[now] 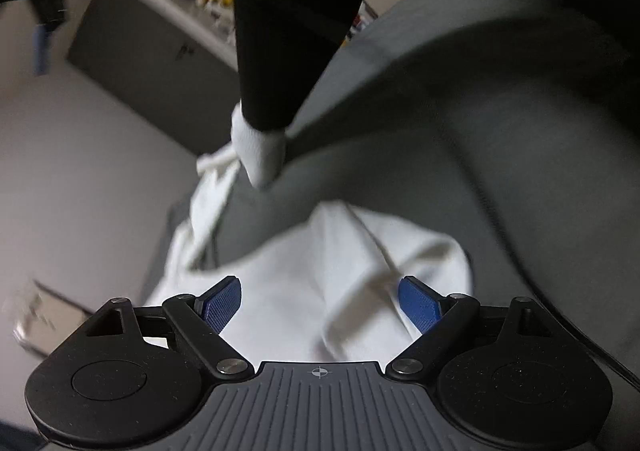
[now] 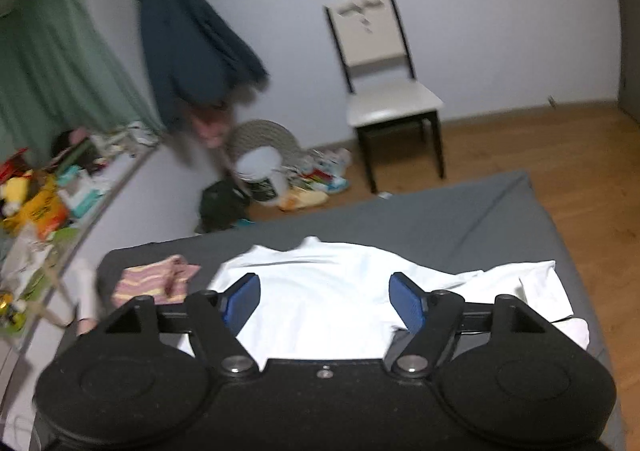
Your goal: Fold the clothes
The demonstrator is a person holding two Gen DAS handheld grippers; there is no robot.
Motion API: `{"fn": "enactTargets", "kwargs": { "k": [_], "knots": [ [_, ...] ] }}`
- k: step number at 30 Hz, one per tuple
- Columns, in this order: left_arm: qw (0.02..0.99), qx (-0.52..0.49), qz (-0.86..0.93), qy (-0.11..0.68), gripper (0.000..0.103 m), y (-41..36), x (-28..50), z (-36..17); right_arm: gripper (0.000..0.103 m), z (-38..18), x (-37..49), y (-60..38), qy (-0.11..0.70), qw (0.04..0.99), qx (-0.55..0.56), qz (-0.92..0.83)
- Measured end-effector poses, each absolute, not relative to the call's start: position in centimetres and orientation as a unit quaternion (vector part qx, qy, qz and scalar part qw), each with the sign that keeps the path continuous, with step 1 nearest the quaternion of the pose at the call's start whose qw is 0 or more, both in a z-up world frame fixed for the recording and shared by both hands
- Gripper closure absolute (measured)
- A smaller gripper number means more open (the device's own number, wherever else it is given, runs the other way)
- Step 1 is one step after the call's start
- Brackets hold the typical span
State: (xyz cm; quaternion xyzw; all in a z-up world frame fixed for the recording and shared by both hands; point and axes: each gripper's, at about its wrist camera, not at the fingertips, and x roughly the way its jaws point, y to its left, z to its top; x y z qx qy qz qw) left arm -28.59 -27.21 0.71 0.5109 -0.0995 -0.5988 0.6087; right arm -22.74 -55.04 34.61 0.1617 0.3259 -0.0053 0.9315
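Your left gripper [image 1: 320,305]: blue ribbed pads [image 1: 222,305] spread wide, nothing between them, no contact I can confirm. It hangs over the white cotton shirt [image 1: 316,271], which fills the gap between the fingers and runs up toward 11 o'clock as a bunched strip. View is motion-blurred, so whether the pads touch the cloth is unclear.

Your right gripper [image 2: 324,301]: blue pads [image 2: 408,303] equally wide apart, empty. The same white shirt [image 2: 344,291] lies spread flat on the grey bedsheet [image 2: 440,211] directly beyond the fingers, one part trailing off to 3 o'clock. Fingertips look just above the fabric; can't tell if they touch.

Outward, left view:
- a leg in black trousers with a white sock [image 1: 262,147] at 12 o'clock, sock resting at the edge of the grey sheet, beside the shirt's bunched strip
- grey cabinet [image 1: 152,63] at 10 o'clock

Outward, right view:
- folded pink-and-yellow zigzag cloth [image 2: 154,279] on the sheet at 9 o'clock, just beside the shirt, apart from it
- black-framed chair with cream seat [image 2: 392,103] at 1 o'clock on the wooden floor [image 2: 560,155]
- dark blue coat [image 2: 192,43] hanging on the wall at 11 o'clock
- green curtain [image 2: 52,63] at 10 o'clock
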Motion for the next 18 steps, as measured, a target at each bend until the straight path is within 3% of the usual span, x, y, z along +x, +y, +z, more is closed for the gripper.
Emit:
{"fn": "enactTargets", "kwargs": {
  "k": [4, 6, 9, 13, 15, 18],
  "knots": [
    [0.570, 0.553, -0.572, -0.204, 0.016, -28.1, -30.1, -1.0, 0.027, 36.5, -27.5, -52.2, 0.318, 0.938, 0.138, 0.006],
    [0.581, 0.543, -0.569, -0.211, 0.016, -28.5, -30.3, -0.8, 0.027, 37.1, -28.7, -50.9, 0.315, 0.940, 0.133, 0.018],
    [0.654, 0.428, -0.616, -0.102, 0.016, -29.6, -29.4, 2.6, 0.027, 36.8, -30.6, -49.3, 0.307, 0.941, 0.133, 0.046],
    [0.680, 0.246, -0.690, 0.043, 0.015, -29.7, -28.2, 6.7, 0.027, 37.5, -31.7, -46.8, 0.311, 0.938, 0.142, 0.062],
    [0.690, 0.277, -0.668, 0.017, 0.015, -28.9, -28.7, 7.0, 0.027, 37.2, -31.6, -46.5, 0.317, 0.935, 0.147, 0.061],
    [0.661, 0.425, -0.614, -0.073, 0.015, -26.8, -29.7, 5.1, 0.026, 35.7, -32.2, -46.4, 0.336, 0.926, 0.161, 0.061]
  ]
}}
